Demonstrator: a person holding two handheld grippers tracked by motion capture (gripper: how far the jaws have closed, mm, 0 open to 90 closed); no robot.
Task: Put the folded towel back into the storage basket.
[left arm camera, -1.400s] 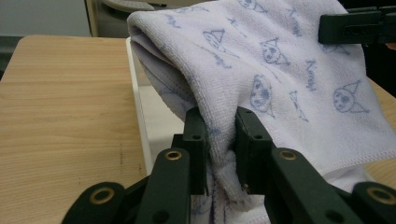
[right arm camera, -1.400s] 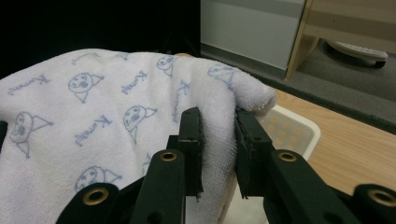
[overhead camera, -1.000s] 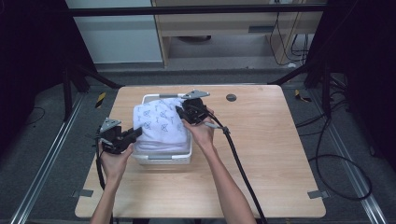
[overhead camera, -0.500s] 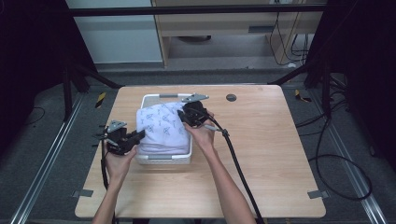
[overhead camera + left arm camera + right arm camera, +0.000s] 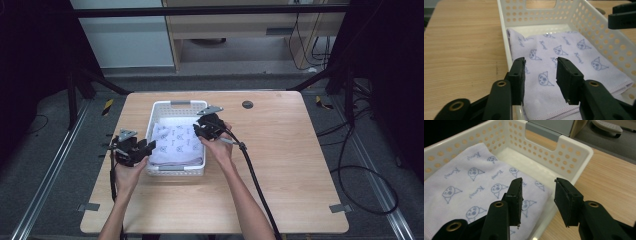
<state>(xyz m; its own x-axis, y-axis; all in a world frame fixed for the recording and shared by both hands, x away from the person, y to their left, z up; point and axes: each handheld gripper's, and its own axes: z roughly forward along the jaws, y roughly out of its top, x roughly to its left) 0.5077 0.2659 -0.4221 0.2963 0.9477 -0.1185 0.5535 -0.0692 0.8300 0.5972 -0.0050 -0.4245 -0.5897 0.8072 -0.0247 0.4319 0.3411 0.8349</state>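
The folded cloth (image 5: pixel 176 144) lies flat inside the white basket (image 5: pixel 176 105), toward the basket's near end; the far end of the basket floor is bare. The basket stands on the tabletop (image 5: pixel 300 165), left of centre.

Step in hand: judged from the layout, the cloth is placed in the basket and both tongs are clear of it. The left tongs (image 5: pixel 148 146) sit at the basket's near left corner, outside the wall; in the left gripper view the left tongs (image 5: pixel 540 75) are parted to a medium gap with nothing between them, above the cloth's near edge. The right tongs (image 5: pixel 197 131) hover over the basket's right wall; in the right gripper view the right tongs (image 5: pixel 537 192) are likewise parted and empty, above the cloth's far right corner.

Orientation: the cloth's long axis appears to run along the basket's long axis, from the near side of the tabletop to the far side. Its stitched hem faces the near end wall. The printed side faces up.

Next move: probably withdrawal of both tongs from the basket. This calls for lifting them without catching the cloth or nudging the basket wall.
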